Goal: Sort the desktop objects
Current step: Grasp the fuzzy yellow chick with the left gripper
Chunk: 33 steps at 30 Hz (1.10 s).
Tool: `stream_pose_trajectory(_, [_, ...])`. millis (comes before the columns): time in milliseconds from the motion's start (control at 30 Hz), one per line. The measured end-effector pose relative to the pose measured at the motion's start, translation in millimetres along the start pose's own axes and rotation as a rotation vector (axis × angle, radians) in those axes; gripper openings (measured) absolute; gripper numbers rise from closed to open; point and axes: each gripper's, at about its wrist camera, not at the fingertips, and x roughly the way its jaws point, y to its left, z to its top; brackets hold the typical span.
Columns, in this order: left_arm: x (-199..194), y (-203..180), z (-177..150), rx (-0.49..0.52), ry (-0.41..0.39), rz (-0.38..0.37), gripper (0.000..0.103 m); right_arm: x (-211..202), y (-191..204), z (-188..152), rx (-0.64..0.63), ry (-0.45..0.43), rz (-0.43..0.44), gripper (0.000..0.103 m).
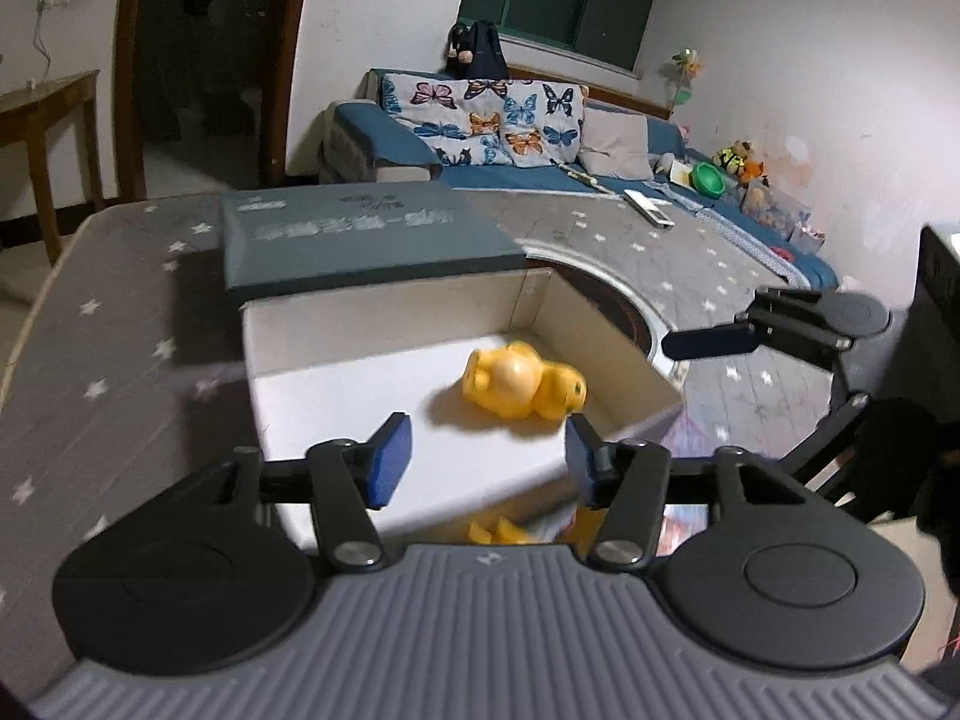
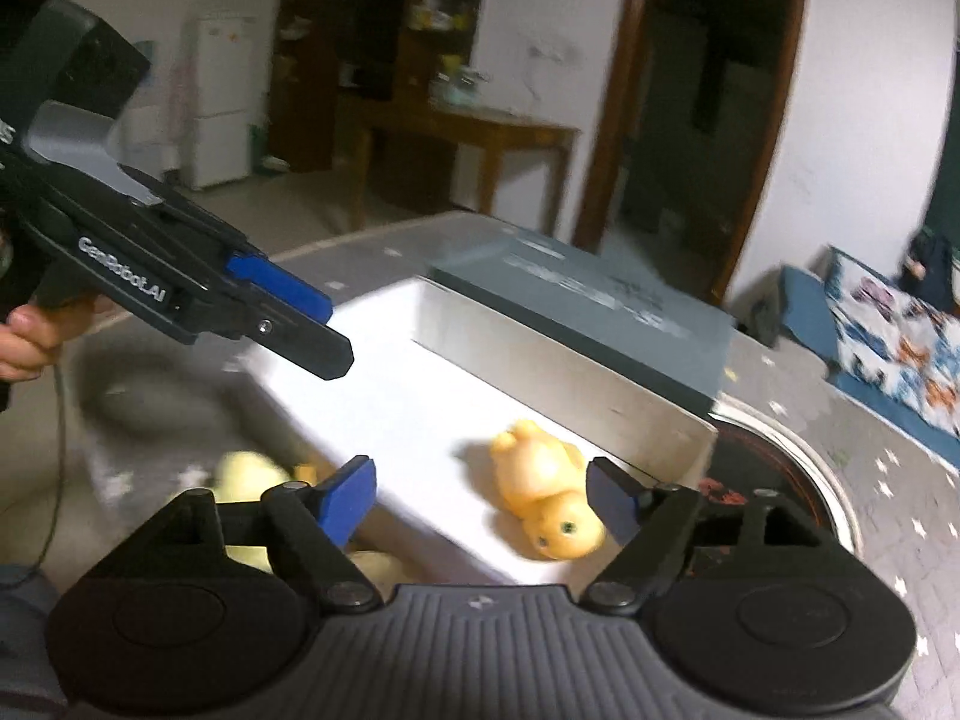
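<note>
Duck toy [image 1: 523, 389] lies on its side in the white box [image 1: 384, 330].
Long axis crosswise, head right; I hold both grippers, left [image 1: 487, 461] and right [image 2: 480, 501], spread wide and empty.

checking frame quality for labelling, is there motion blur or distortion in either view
Left wrist view: the yellow rubber duck in the white cardboard box is smeared, and the room bows with fisheye. Right wrist view: background furniture and the sofa are blurred, and the duck is soft.

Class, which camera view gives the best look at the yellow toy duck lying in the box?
The right wrist view: the yellow toy duck lies close, its eyes visible, inside the white box. The left wrist view shows the duck farther off and blurred.
</note>
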Motion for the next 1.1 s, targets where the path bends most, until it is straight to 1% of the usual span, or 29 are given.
stream_pose_trajectory(33, [-7,0,-5,0.003,0.000,0.007,0.059,-6,6,0,-0.017,-0.010,0.033,0.082])
stream_pose_trajectory(133, [-17,3,-24,0.000,0.036,0.029,0.059,-13,19,0,-0.062,-0.010,0.104,0.082])
stream_pose_trajectory(233, [-19,2,-39,0.009,0.071,0.031,0.059,-8,30,-1,-0.099,0.013,0.158,0.082])
stream_pose_trajectory(333, [-17,1,-54,0.020,0.110,0.036,0.059,2,36,-2,-0.118,0.042,0.190,0.082])
stream_pose_trajectory(433, [-10,0,-67,0.014,0.146,0.026,0.059,12,37,-1,-0.117,0.068,0.224,0.079])
stream_pose_trajectory(467, [-7,0,-70,0.012,0.160,0.027,0.059,16,38,-1,-0.111,0.077,0.235,0.077])
stream_pose_trajectory(567, [2,-2,-79,0.028,0.187,0.054,0.059,24,39,1,-0.109,0.100,0.258,0.073])
stream_pose_trajectory(733, [11,-4,-84,0.026,0.196,0.038,0.059,31,44,3,-0.121,0.136,0.288,0.071])
stream_pose_trajectory(800, [14,-4,-85,0.022,0.200,0.036,0.059,39,45,5,-0.112,0.163,0.310,0.067])
stream_pose_trajectory(867, [16,-4,-85,0.016,0.198,0.029,0.059,48,45,8,-0.101,0.192,0.328,0.066])
stream_pose_trajectory(1033, [18,-5,-85,0.027,0.187,0.030,0.058,67,48,7,-0.086,0.241,0.341,0.063])
stream_pose_trajectory(1100, [19,-5,-86,0.028,0.187,0.024,0.056,72,49,6,-0.078,0.247,0.349,0.063])
